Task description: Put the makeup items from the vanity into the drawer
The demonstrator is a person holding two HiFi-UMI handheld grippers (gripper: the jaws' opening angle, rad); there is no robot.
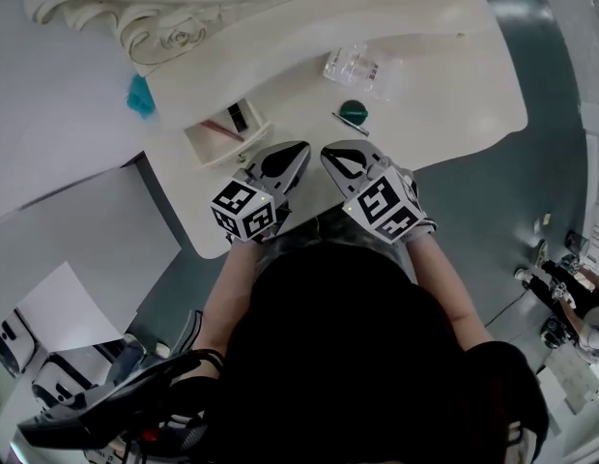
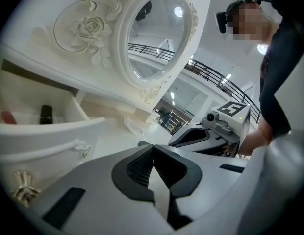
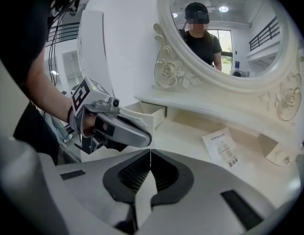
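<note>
Looking down in the head view, a glossy white counter (image 1: 454, 104) with a carved scroll edge carries a round green compact (image 1: 354, 112), a thin dark pencil (image 1: 349, 124) and a clear crinkled packet (image 1: 357, 66). The small open drawer (image 1: 211, 148) holds a black tube (image 1: 239, 117) and a reddish stick (image 1: 220, 129). The left hand-held gripper (image 1: 301, 149) and the right hand-held gripper (image 1: 328, 151) are near the front edge.

In the left gripper view, its ribbed black jaws are pressed together, empty. The drawer shows a brass knob (image 2: 23, 190).

In the right gripper view, its jaws are also together, empty. The print on the packet is too small to read.
</note>
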